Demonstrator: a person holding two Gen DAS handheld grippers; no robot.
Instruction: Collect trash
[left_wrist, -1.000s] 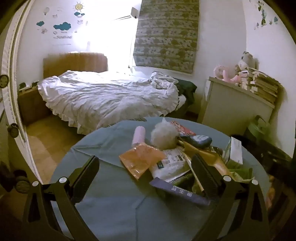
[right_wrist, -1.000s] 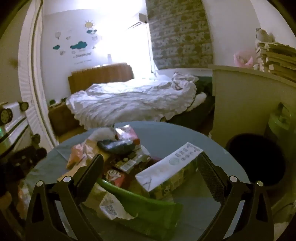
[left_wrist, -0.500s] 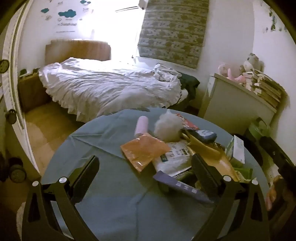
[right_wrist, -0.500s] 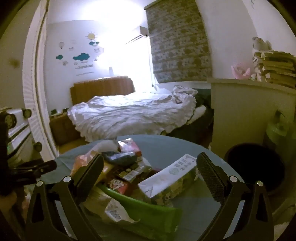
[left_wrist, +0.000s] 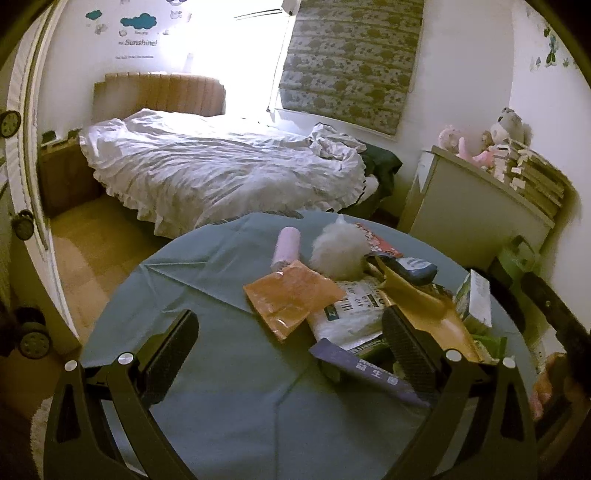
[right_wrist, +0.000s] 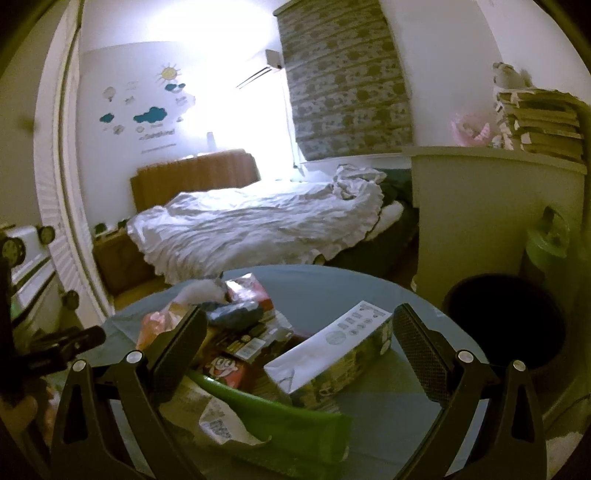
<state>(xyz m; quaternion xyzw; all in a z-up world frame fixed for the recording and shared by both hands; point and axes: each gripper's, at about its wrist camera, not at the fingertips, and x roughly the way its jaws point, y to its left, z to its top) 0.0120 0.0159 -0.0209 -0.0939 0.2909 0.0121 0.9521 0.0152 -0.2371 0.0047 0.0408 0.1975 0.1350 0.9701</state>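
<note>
A heap of trash lies on a round table with a blue cloth (left_wrist: 229, 398). In the left wrist view I see an orange wrapper (left_wrist: 291, 295), a white fluffy ball (left_wrist: 338, 253), a pink roll (left_wrist: 286, 251) and a dark purple box (left_wrist: 365, 369). My left gripper (left_wrist: 288, 339) is open above the table, just short of the orange wrapper. In the right wrist view my right gripper (right_wrist: 295, 343) is open above a white-topped carton (right_wrist: 332, 350), a green wrapper (right_wrist: 280, 424) and a red snack packet (right_wrist: 225, 369).
A dark round bin (right_wrist: 506, 321) stands on the floor right of the table. A bed (left_wrist: 221, 170) lies beyond the table. A white cabinet (left_wrist: 469, 206) with stacked books and plush toys is at the right. A louvred door (right_wrist: 55, 206) is at the left.
The left gripper has risen and tilted down, so more of the table shows. The right gripper has tilted up a little. Both stay open and empty.
</note>
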